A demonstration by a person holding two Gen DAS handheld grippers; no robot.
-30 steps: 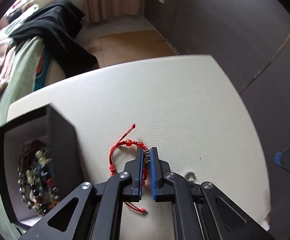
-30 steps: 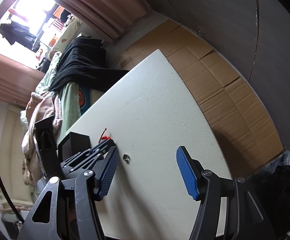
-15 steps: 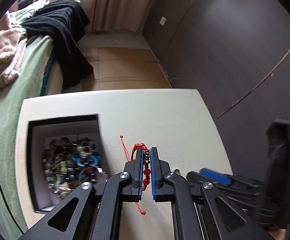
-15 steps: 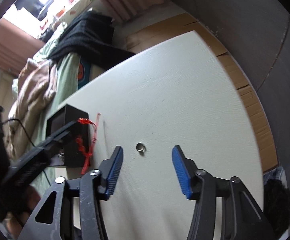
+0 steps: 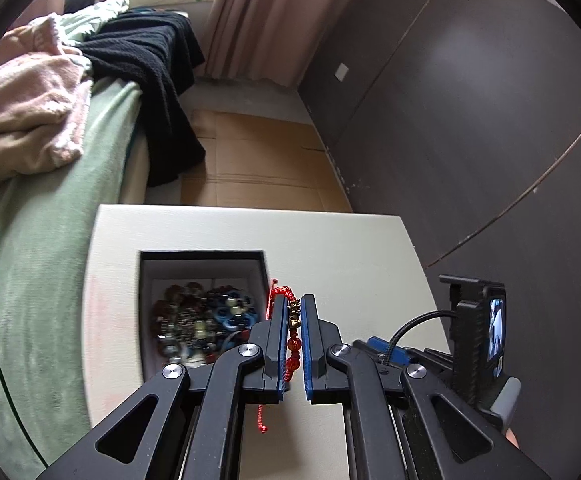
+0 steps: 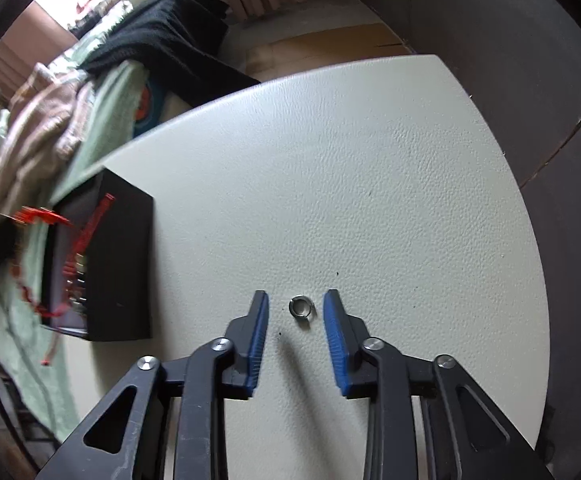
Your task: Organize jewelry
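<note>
- White table (image 6: 370,160) stands between a bed with green cover (image 5: 42,216) and a dark wall (image 5: 470,120); black knit garment (image 5: 150,64) and pink blanket (image 5: 22,112) lie on the bed, cardboard sheets (image 5: 258,168) on the floor beyond.
- Black jewelry box (image 5: 200,257) sits open on the table, packed with mixed bead bracelets (image 5: 206,320).
- Left gripper (image 5: 293,300) is clamped on a red cord bracelet (image 5: 294,344) with red beads and a gold charm, held in the air just by the box's right wall; cord ends dangle below.
- Right gripper (image 6: 295,296) has its jaws narrow and they have just been closing; a small silver ring (image 6: 300,305) lies on the table between the blue pads (image 6: 258,332), not touched.
- Nothing stands between the ring and the pads.
- Versus a second ago: the bracelet is off the table and nearer the box; the box interior now shows from above; the right gripper now straddles the ring.
- Right wrist view: bracelet and left gripper are motion-blurred at the left edge, and the box inside is barely visible.
- Left wrist view: the ring is hidden; the right gripper (image 5: 386,350) is mostly covered by the left one.
</note>
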